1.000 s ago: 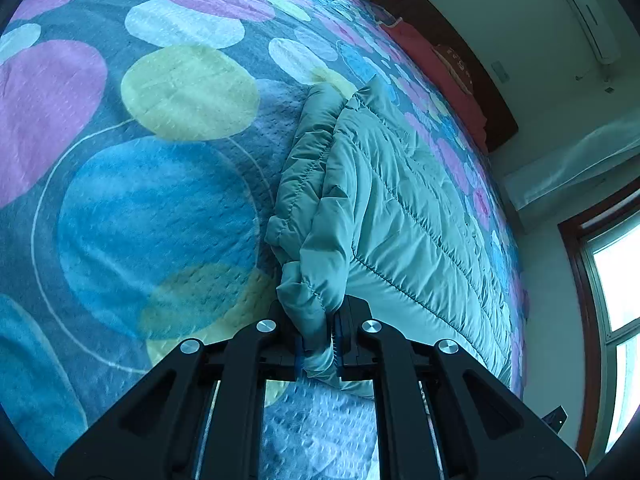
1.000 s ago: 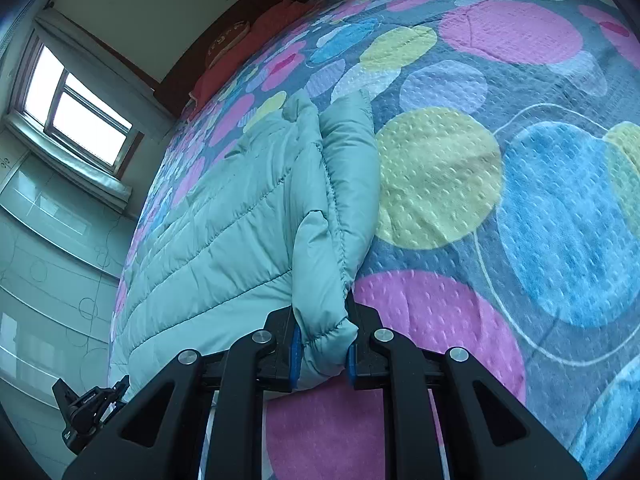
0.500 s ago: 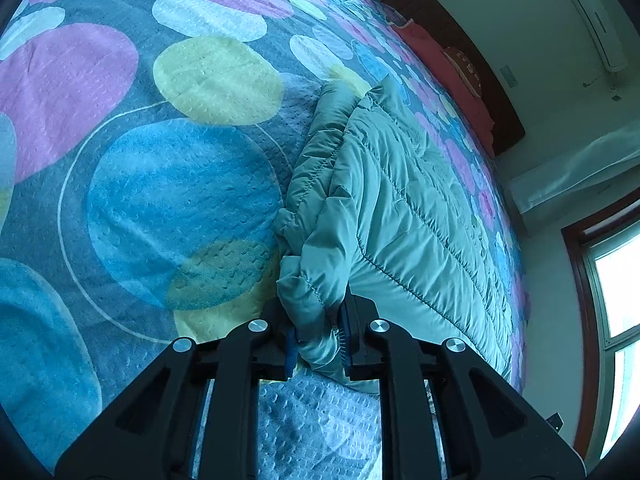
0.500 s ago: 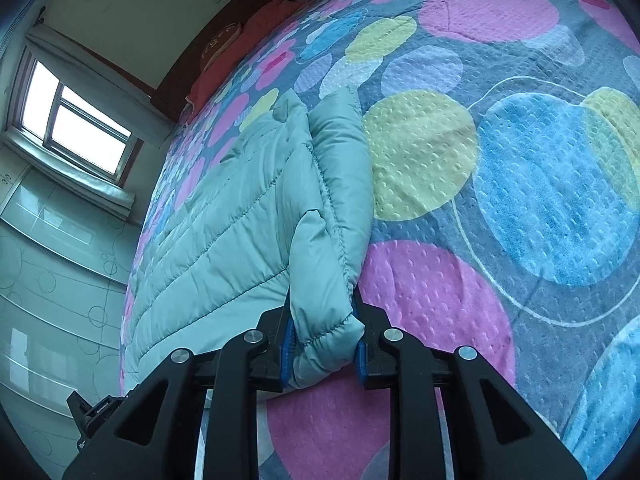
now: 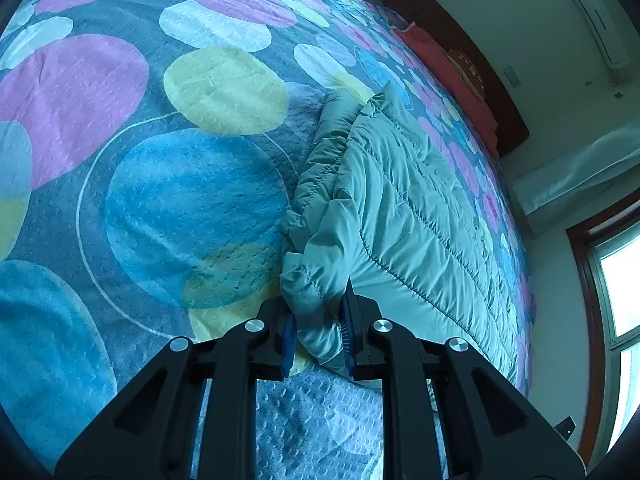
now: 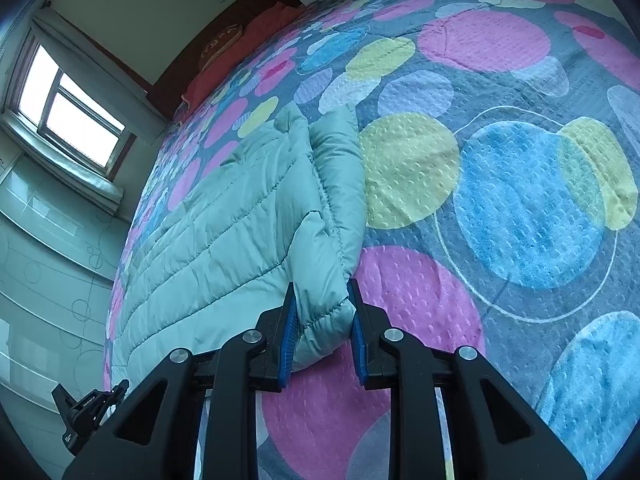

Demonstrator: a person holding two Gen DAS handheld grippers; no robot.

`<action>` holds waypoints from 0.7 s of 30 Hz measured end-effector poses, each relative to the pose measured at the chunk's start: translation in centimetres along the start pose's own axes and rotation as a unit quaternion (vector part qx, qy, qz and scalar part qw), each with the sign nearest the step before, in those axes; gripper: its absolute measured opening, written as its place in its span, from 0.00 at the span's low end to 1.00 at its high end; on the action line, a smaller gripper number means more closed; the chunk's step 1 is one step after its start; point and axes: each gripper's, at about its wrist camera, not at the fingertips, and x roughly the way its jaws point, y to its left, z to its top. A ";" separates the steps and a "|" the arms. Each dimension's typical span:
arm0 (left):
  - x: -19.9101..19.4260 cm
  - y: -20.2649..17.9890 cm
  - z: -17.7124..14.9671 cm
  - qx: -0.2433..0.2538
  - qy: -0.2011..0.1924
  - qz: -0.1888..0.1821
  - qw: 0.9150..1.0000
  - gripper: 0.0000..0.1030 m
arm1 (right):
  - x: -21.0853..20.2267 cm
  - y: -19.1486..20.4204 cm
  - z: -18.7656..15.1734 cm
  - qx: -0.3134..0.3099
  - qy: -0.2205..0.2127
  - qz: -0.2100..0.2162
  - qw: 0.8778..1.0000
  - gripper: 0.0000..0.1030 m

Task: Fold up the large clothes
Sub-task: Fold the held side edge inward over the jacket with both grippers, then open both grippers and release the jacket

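- The mint-green quilted jacket (image 5: 404, 216) lies flat on the bed's spotted bedspread (image 5: 188, 184), stretching away ahead of both claws.
- Left claw (image 5: 318, 330): a bunched fold of the jacket's edge sits between its blue pads (image 5: 347, 332). The right-hand pad touches the fabric; on the other side the padding bulges over the pad, so the fold looks lightly pinched.
- Beyond this claw and to its left, the jacket's edge runs as a thick rolled ridge.
- Right claw (image 6: 322, 330): a puffy cuff-like end (image 6: 320, 308) of the jacket sits between its pads (image 6: 289, 332), touching them on both sides.
- Just right of that claw the bedspread shows a pink spot (image 6: 416, 300).
- Far ahead of both claws, red pillows (image 6: 236, 60) lie against a dark headboard.
- A window (image 6: 68, 104) stands to the far left in the right claw's view.
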 end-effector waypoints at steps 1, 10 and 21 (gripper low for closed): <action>-0.1 0.0 -0.1 -0.001 0.000 -0.001 1.000 0.17 | -0.2 0.1 -0.1 -0.001 -0.001 -0.001 1.000 0.23; -1.3 0.4 -0.2 -0.011 -0.009 -0.002 1.000 0.17 | -1.7 0.3 -0.4 -0.011 -0.013 -0.011 1.000 0.23; -3.8 1.0 0.3 -0.024 -0.036 -0.004 0.999 0.17 | -4.2 3.1 -0.7 -0.049 -0.033 -0.025 0.998 0.23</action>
